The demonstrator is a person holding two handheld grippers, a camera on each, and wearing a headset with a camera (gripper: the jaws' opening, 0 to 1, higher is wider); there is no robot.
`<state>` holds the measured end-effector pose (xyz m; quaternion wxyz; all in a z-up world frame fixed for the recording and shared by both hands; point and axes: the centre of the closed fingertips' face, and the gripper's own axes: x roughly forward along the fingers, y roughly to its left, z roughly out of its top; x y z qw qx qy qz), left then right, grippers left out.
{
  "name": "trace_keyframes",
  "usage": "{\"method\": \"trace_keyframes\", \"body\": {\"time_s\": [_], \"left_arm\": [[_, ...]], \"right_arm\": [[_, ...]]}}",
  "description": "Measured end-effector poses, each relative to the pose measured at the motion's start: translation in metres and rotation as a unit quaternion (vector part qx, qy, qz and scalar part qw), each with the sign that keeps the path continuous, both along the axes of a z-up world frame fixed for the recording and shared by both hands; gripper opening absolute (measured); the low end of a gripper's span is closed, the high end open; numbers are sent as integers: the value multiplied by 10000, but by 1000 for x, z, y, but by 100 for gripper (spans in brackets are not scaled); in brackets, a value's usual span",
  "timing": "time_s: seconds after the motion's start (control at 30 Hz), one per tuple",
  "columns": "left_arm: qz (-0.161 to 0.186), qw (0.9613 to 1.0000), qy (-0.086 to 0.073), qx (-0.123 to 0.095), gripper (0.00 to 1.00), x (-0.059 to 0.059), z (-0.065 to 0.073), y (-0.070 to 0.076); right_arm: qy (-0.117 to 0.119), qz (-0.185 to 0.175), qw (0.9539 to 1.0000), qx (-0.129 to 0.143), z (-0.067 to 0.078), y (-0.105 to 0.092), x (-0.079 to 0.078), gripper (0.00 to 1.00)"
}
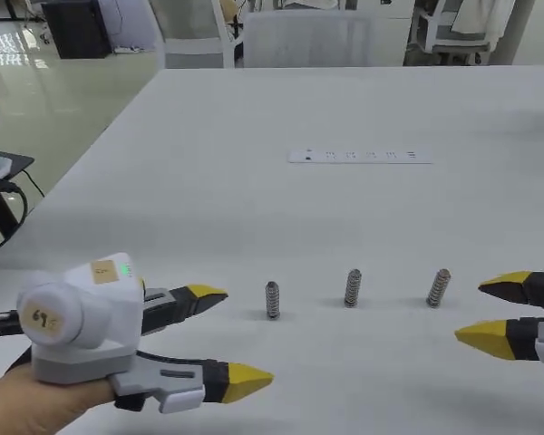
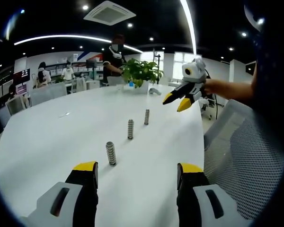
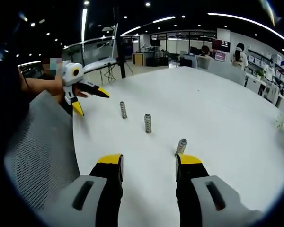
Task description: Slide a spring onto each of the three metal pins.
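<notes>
Three springs (image 2: 130,129) are standing in a row on the white desk (image 1: 344,208). We are judging each one to be already sitting over its pin, though the coils are hiding any pin from us. Their long axes are running straight up from the desk. The right spring (image 1: 438,288) is leaning a little toward 1 o'clock in the head view, while the middle spring (image 1: 353,288) and the left spring (image 1: 272,300) are looking upright.

We are holding the left gripper (image 1: 234,337) with its jaws spread apart and nothing between them. The left spring is lying at about 1 o'clock from those jaws, near but not touching.

The right gripper (image 1: 479,311) is likewise showing its jaws apart and empty. The right spring is lying at about 10 o'clock from it, just beside the upper tip.

Each gripper is therefore sitting nearest its own end of the row, with the middle spring between them and about equally far from both. If anything is needing a nudge, we are judging it to be the leaning right spring, and the right jaws are the closer pair for that.
</notes>
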<state>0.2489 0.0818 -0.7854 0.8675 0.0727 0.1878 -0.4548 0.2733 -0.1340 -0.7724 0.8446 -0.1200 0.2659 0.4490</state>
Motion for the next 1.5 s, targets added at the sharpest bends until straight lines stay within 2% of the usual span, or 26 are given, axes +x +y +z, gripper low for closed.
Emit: {"method": "trace_keyframes", "body": {"time_s": [0.13, 0.3, 0.4, 0.83, 1.5], "left_arm": [[15, 10000, 8, -2, 63, 0, -1, 1], [30, 10000, 12, 9, 63, 0, -1, 1], [44, 10000, 13, 3, 63, 1, -1, 2], [89, 10000, 29, 5, 64, 2, -2, 4], [104, 9999, 42, 4, 66, 1, -3, 4]], "right_arm": [[-25, -72, 10000, -23, -3, -9, -1, 48], [-198, -105, 9997, -119, -6, -19, 1, 50], [-217, -149, 9996, -81, -7, -23, 2, 52], [-409, -86, 9991, -18, -8, -30, 1, 66], [-526, -198, 9984, 8, -2, -39, 8, 71]]}}
